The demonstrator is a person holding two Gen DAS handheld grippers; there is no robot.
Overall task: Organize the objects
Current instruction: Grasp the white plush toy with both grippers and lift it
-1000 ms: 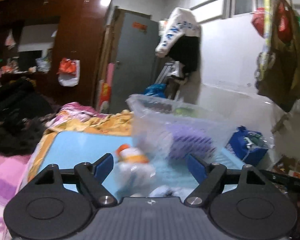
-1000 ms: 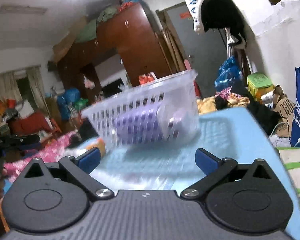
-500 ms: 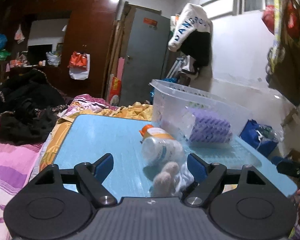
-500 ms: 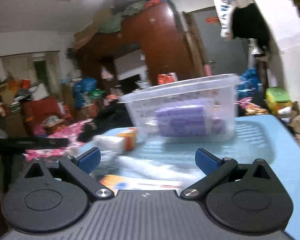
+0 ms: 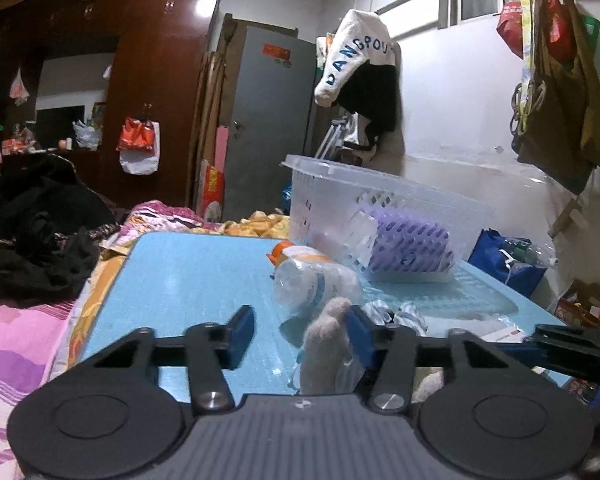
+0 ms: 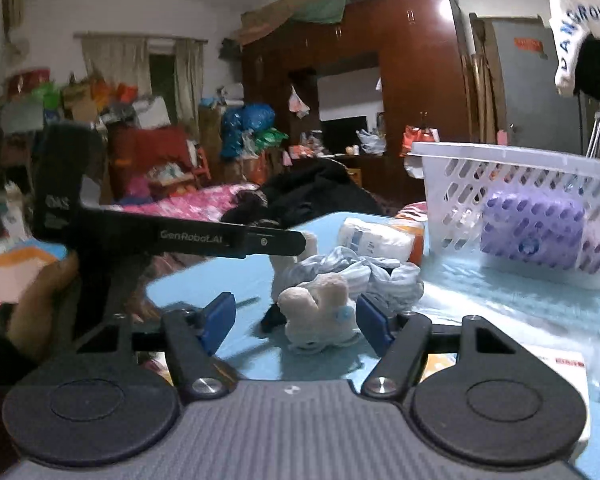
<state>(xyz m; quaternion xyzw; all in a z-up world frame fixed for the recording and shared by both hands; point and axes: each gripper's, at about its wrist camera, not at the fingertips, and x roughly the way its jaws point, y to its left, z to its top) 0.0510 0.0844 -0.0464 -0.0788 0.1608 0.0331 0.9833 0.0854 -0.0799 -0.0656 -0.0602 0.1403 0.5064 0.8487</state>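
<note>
A small white plush toy (image 6: 320, 314) lies on the light blue table (image 5: 188, 276), between the open fingers of my right gripper (image 6: 296, 318). In the left wrist view the same plush toy (image 5: 324, 344) stands between the open fingers of my left gripper (image 5: 300, 334), against the right finger. A striped cloth (image 6: 352, 268) lies behind it. A clear bottle with an orange cap (image 5: 312, 276) lies on its side. A white slotted basket (image 5: 380, 216) holds a purple pack (image 6: 532, 232).
A flat printed packet (image 6: 540, 360) lies at the table's right front. Bedding and dark clothes (image 5: 36, 240) lie left of the table. A blue bag (image 5: 508, 260) stands beyond its right edge. A wardrobe (image 5: 148, 92) and a grey door (image 5: 268, 120) are behind.
Both grippers have drawn back and lowered toward the table's near side. The plush toy and cloth have come between the fingers. Both grippers' fingers stand closer together than before.
</note>
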